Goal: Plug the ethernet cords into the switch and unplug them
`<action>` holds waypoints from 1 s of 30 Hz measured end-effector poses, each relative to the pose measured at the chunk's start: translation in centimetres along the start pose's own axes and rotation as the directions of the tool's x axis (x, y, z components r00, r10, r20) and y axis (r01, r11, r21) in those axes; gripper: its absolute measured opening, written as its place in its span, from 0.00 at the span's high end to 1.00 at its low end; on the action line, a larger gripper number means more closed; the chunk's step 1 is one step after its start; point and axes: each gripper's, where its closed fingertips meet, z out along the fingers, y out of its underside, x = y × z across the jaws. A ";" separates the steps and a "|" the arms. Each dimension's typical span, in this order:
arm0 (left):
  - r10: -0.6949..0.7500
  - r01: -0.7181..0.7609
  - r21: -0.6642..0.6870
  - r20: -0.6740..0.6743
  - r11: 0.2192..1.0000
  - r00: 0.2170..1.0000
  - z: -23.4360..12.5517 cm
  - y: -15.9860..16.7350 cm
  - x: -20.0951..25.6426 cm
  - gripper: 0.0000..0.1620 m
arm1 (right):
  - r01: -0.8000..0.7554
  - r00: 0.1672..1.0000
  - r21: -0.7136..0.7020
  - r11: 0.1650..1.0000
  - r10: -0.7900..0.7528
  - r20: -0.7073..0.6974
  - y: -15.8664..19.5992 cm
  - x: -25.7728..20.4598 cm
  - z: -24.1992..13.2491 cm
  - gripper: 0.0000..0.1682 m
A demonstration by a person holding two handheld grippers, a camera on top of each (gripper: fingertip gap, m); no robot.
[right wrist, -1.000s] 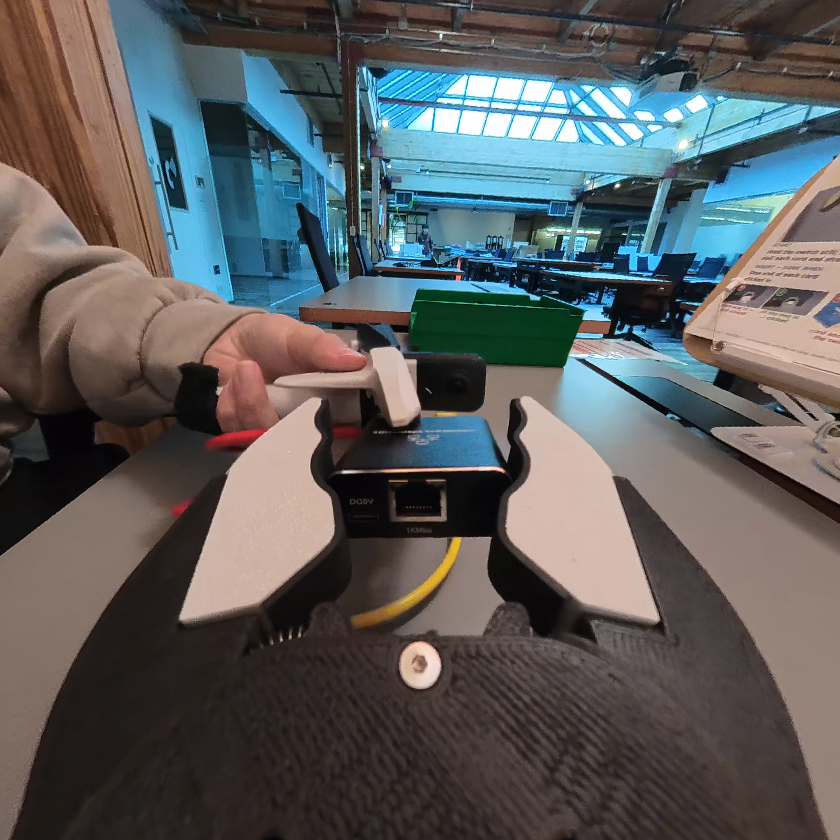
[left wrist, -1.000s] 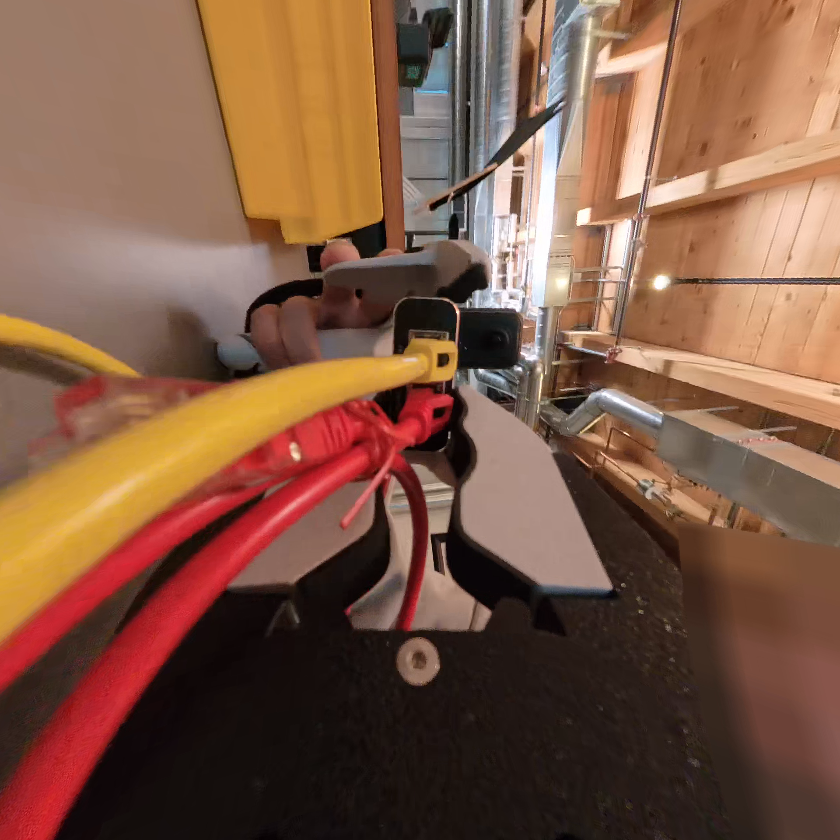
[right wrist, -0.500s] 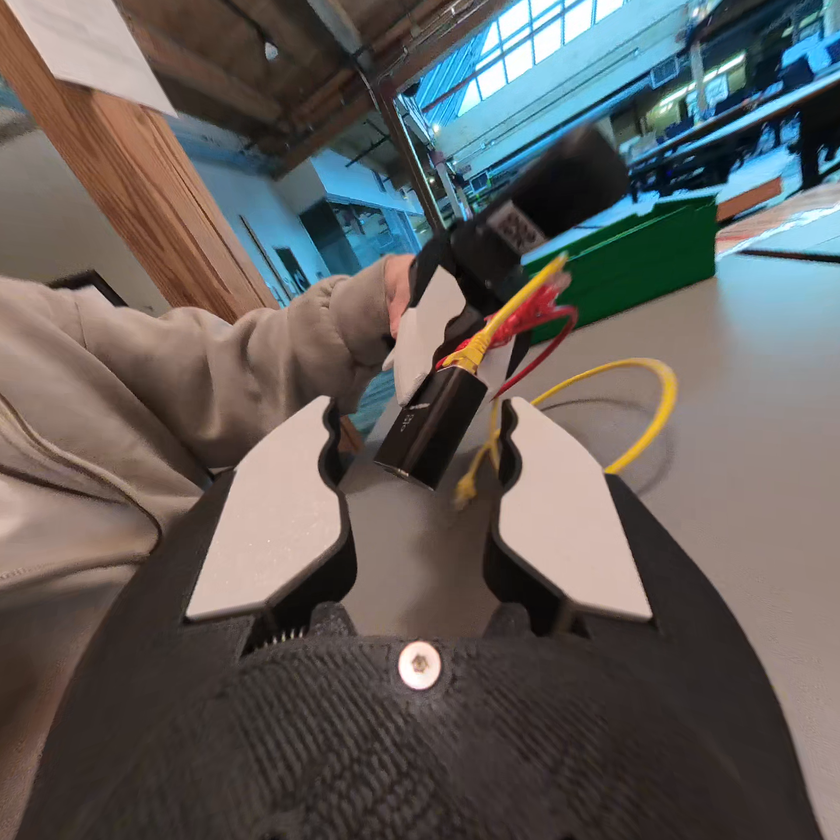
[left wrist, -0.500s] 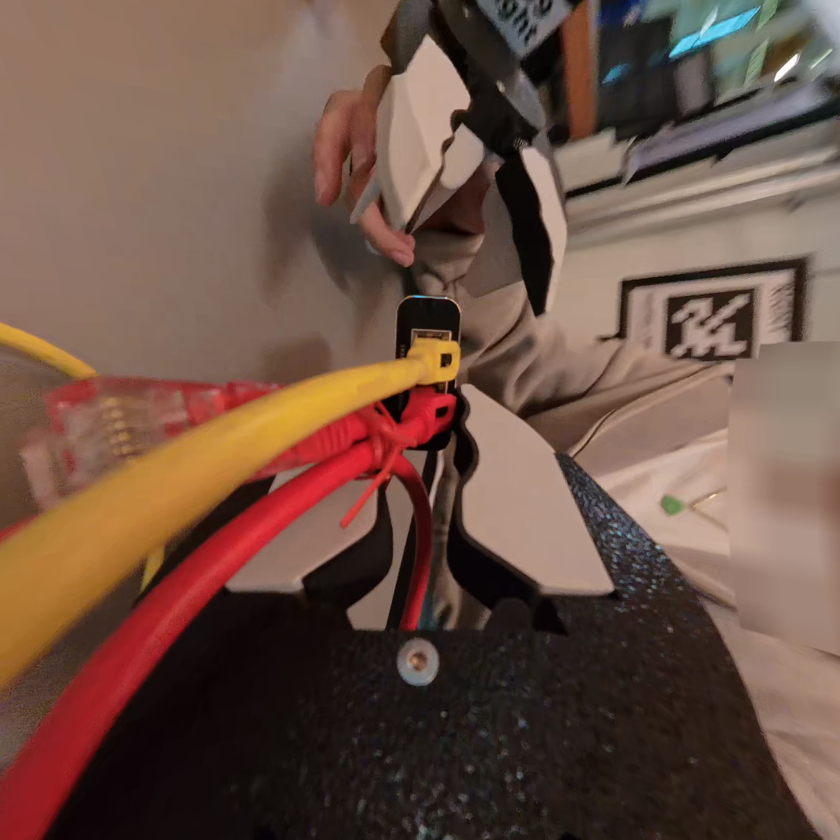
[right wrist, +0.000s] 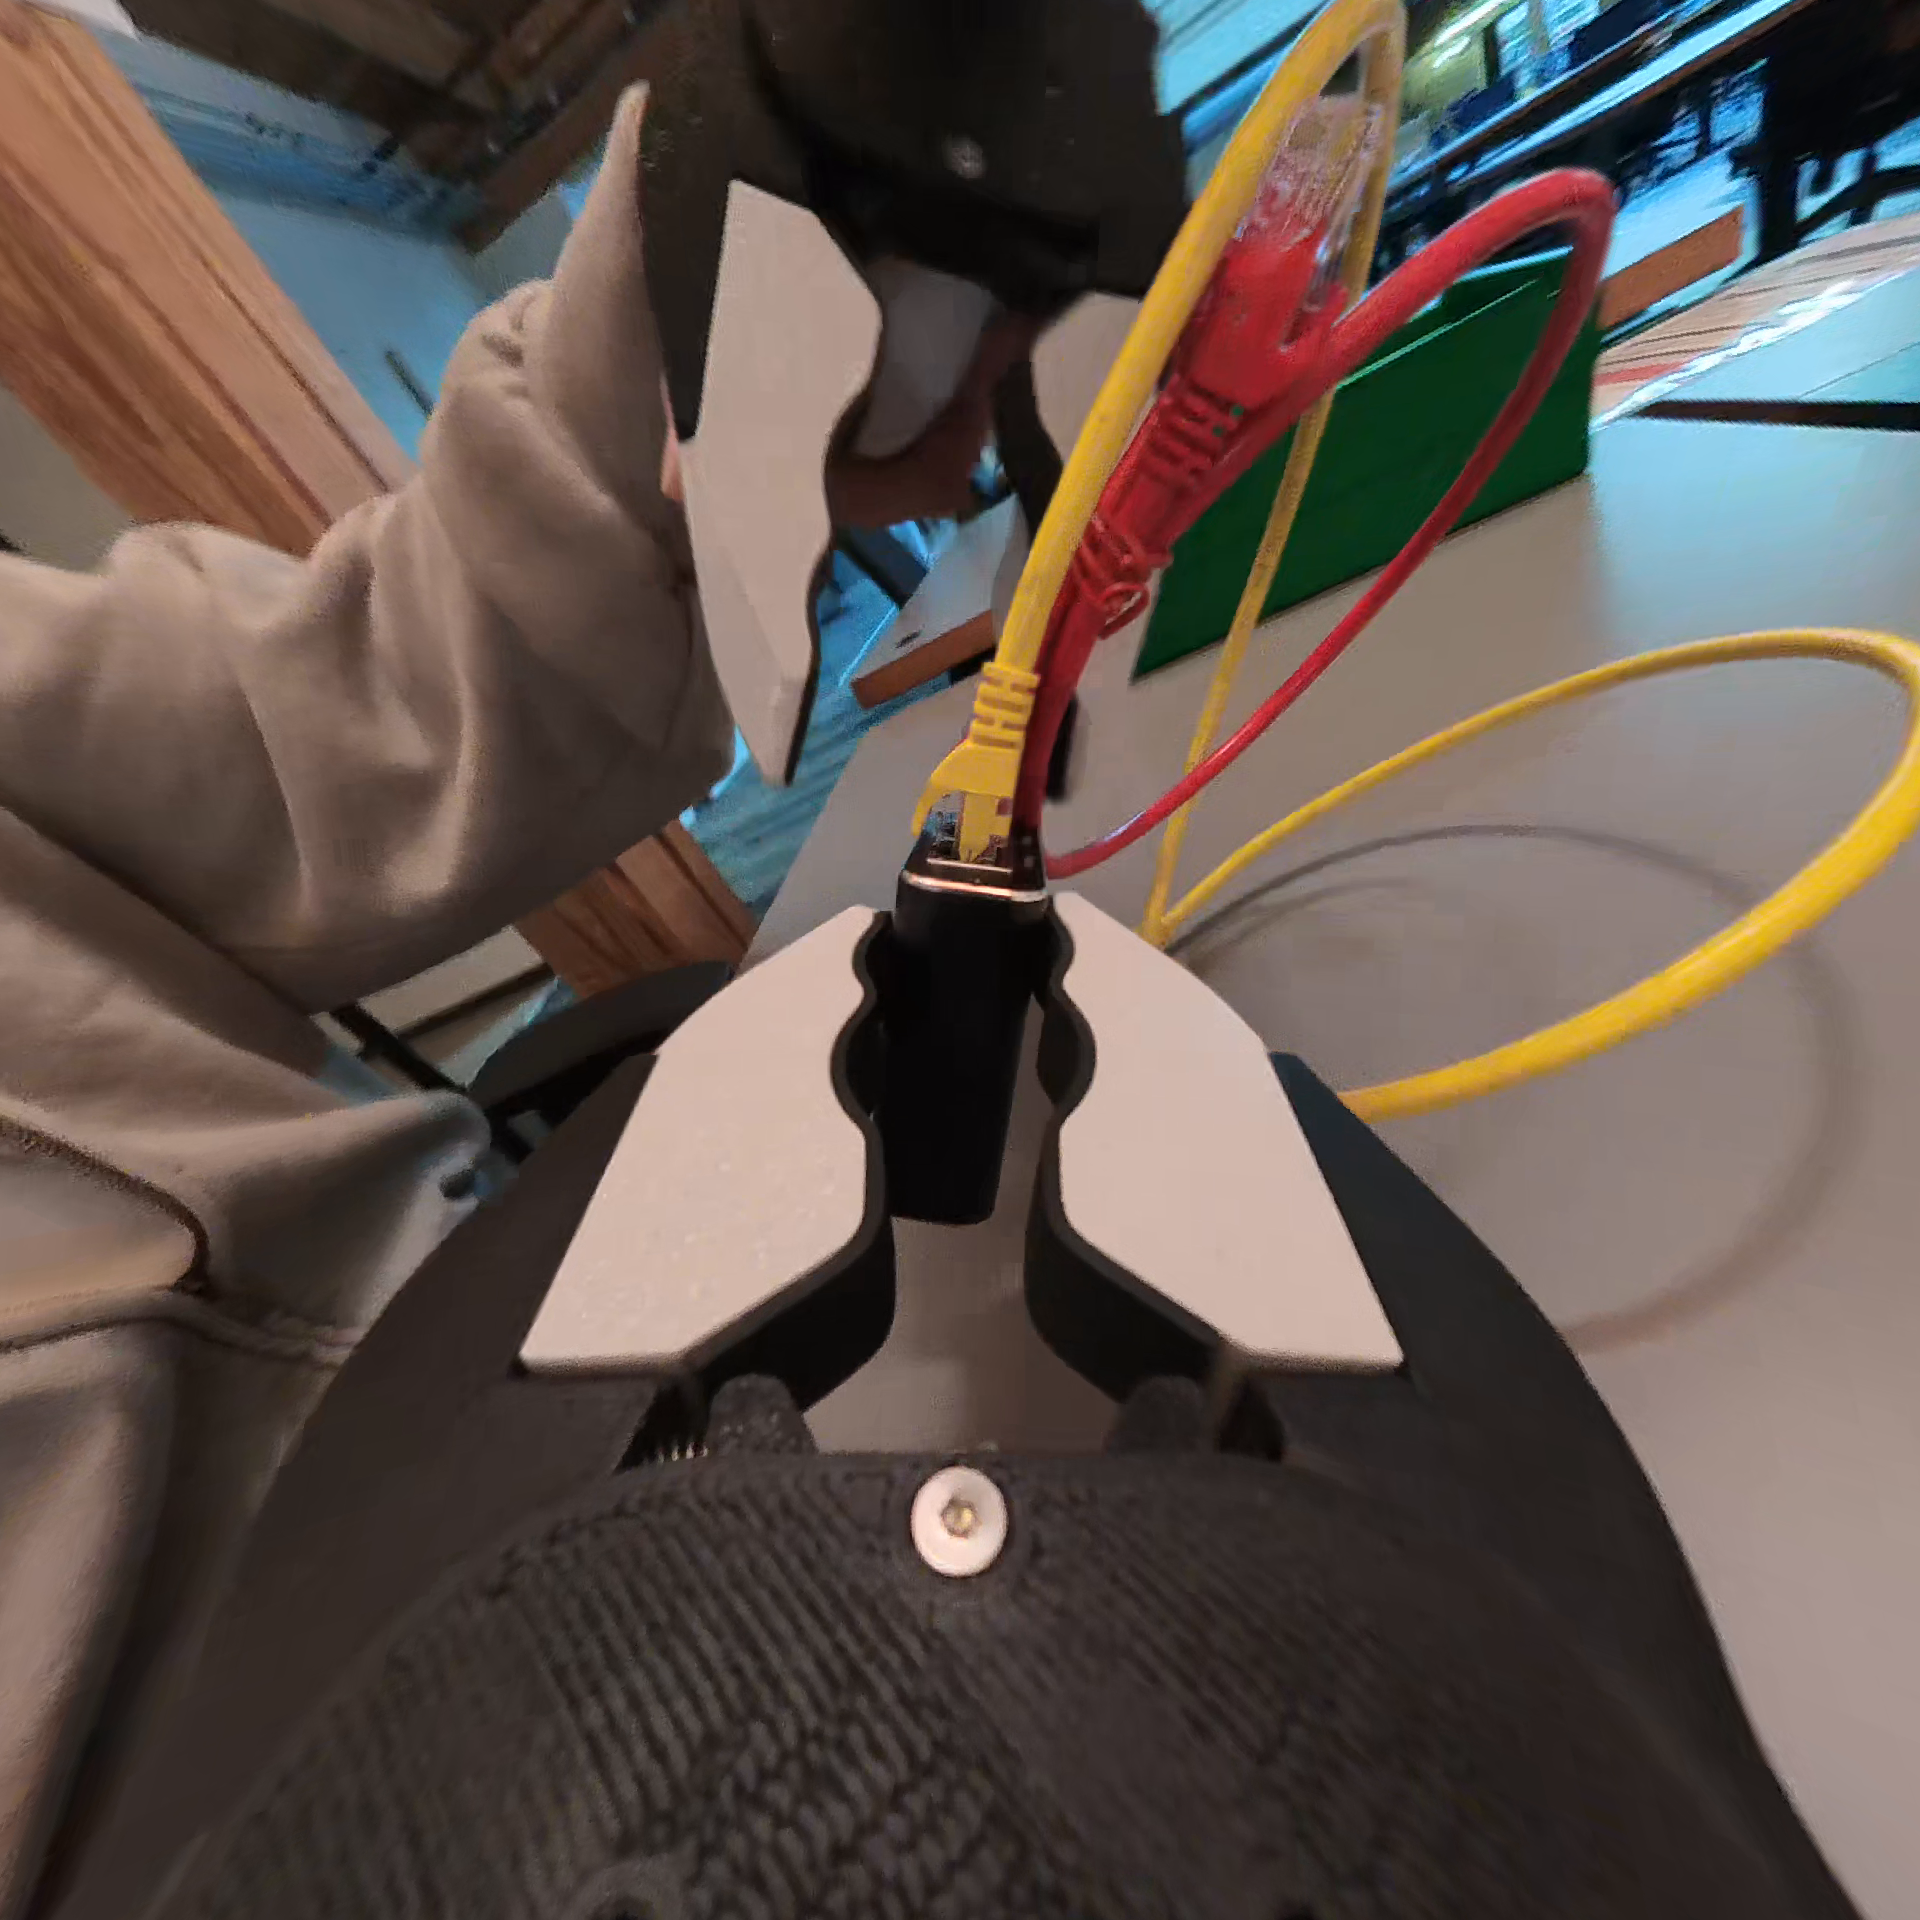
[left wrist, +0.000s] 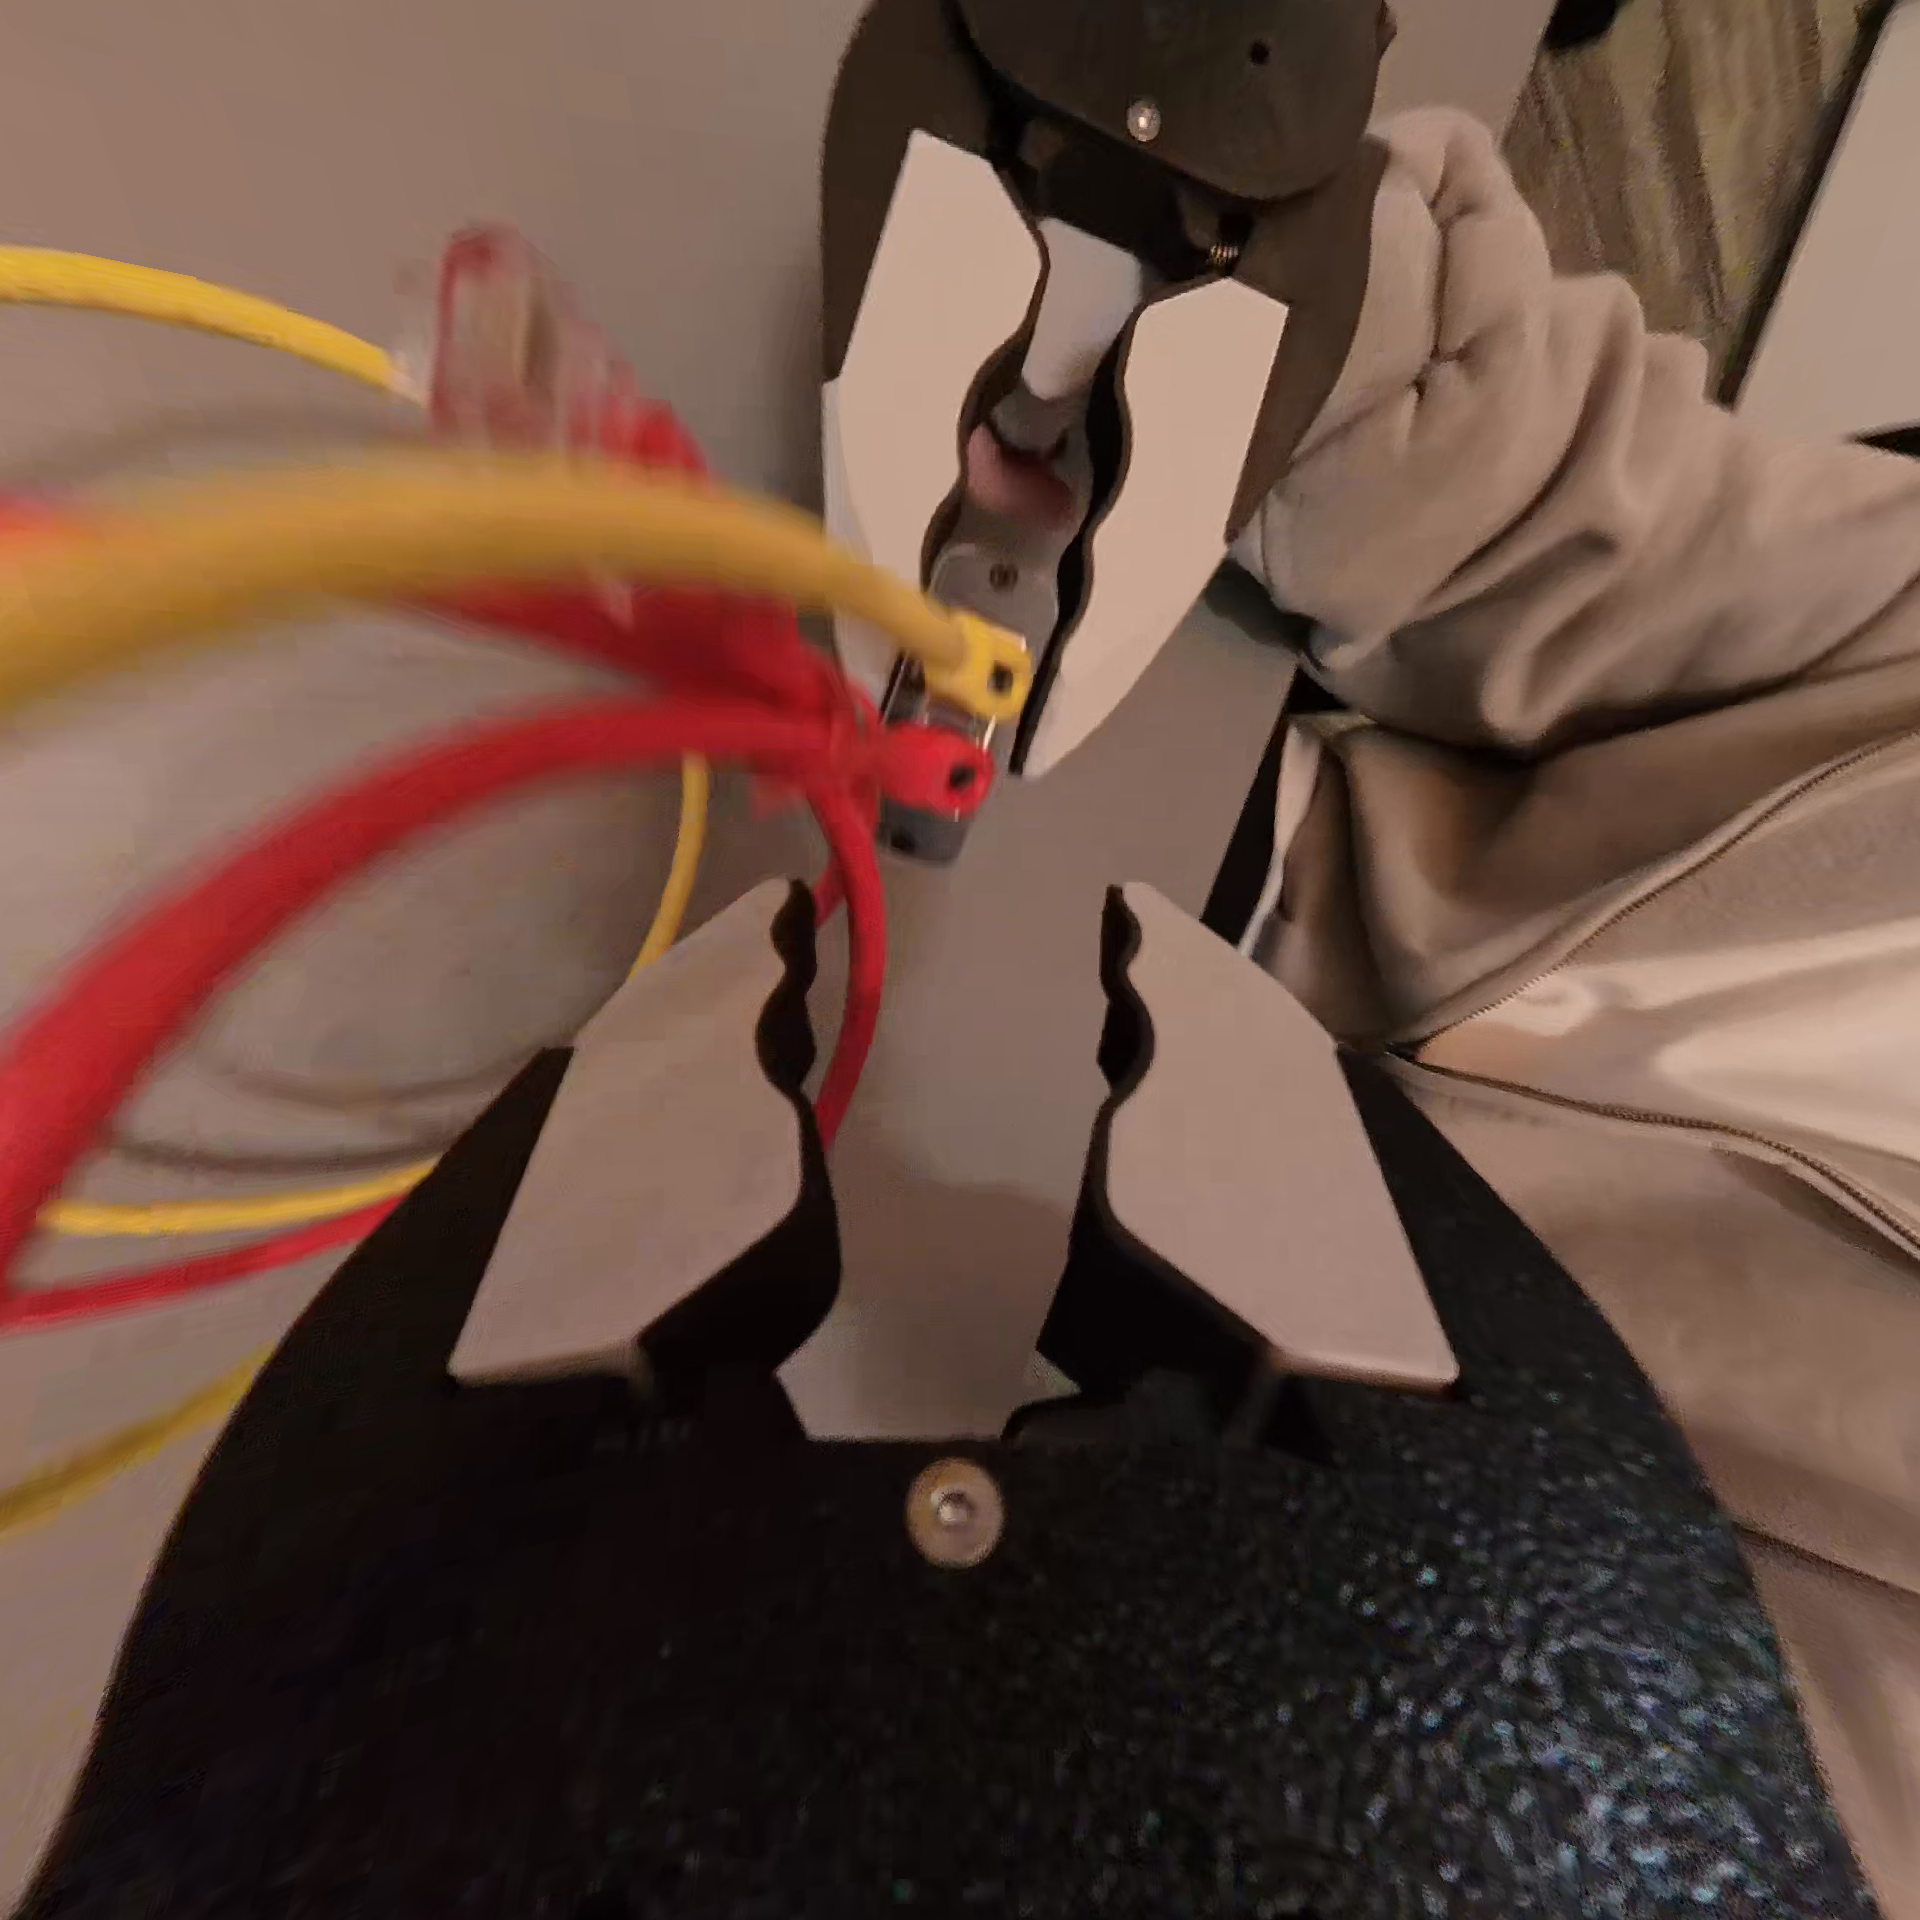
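- Two cords, a yellow cord and a red cord, sit plugged side by side in the top end of the small black switch, which stands upright just above the grey bench.
- The right hand-held gripper is clenched on the switch body, one finger on each flank.
- The left hand-held gripper is released, its fingers spread with nothing between them; the plugs lie just beyond its tips toward 12 o'clock.
- The switch looks light, rigid and smooth, so I judge a flank grip low on the body holds best.
- The cords are springy and loop wide; each is probably best taken at its stiff boot, not the limp cable.
- A green bin stands at 1 o'clock, with an open hall of desks beyond.
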 end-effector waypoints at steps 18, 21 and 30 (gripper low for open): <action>-0.078 -0.028 0.840 0.083 0.543 0.993 1.2 -3.8 2.4 0.77 | -0.165 0.980 0.535 0.828 0.078 0.183 -6.2 -1.4 -2.3 0.84; -0.041 -0.026 0.891 0.050 0.454 0.998 0.8 -4.7 2.6 0.83 | -0.143 0.982 0.511 0.847 0.056 0.183 -5.8 -1.8 -1.6 0.84; 0.060 -0.092 0.798 0.070 0.595 0.996 0.0 -2.7 2.3 0.85 | 0.070 0.991 0.362 0.930 -0.105 0.077 -4.3 -2.1 -0.8 0.75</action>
